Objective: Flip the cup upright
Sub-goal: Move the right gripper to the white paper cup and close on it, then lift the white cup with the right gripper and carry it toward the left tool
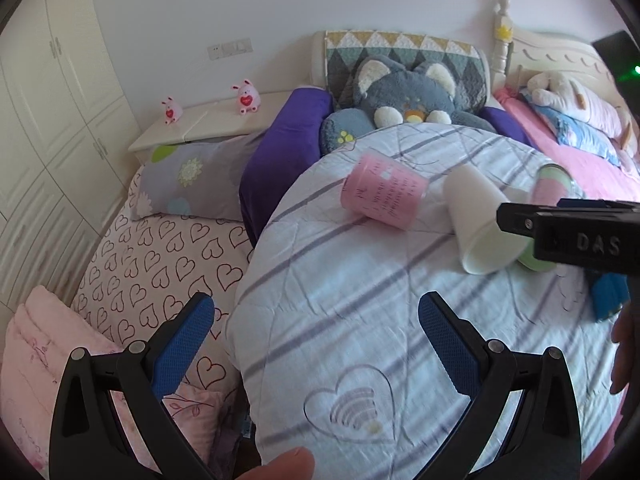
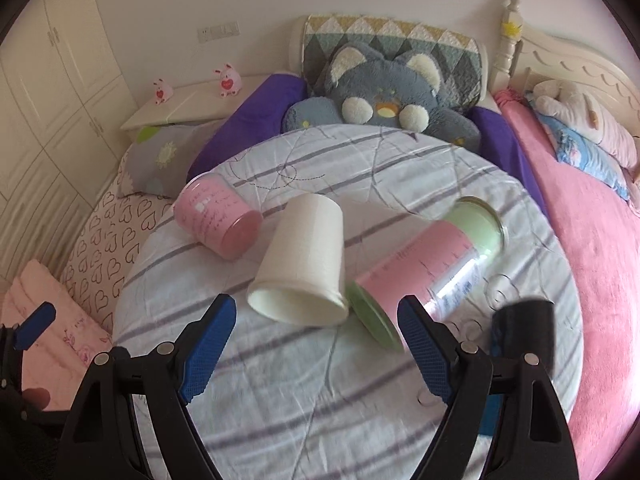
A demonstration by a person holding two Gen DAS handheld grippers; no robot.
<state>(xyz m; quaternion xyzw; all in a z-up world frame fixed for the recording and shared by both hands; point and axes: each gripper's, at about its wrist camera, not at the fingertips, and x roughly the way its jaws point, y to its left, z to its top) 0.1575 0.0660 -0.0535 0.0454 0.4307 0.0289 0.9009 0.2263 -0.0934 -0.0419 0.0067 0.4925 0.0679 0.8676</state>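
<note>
Three cups lie on their sides on a striped white quilt (image 2: pixel 320 392). A white paper cup (image 2: pixel 304 260) lies in the middle, its open mouth toward me; it also shows in the left wrist view (image 1: pixel 478 216). A short pink cup (image 2: pixel 218 220) lies to its left, seen too in the left wrist view (image 1: pixel 382 196). A tall pink and green cup (image 2: pixel 428 268) lies to its right. My right gripper (image 2: pixel 316 344) is open and empty, just in front of the white cup's mouth. My left gripper (image 1: pixel 316 340) is open and empty, well short of the cups.
A grey plush cat (image 2: pixel 384 92) and purple pillows (image 2: pixel 248 120) sit behind the quilt. A pink blanket (image 2: pixel 580 260) covers the bed at right. A dark object (image 2: pixel 524 324) lies on the quilt at right. A heart-print sheet (image 1: pixel 160 264) lies left.
</note>
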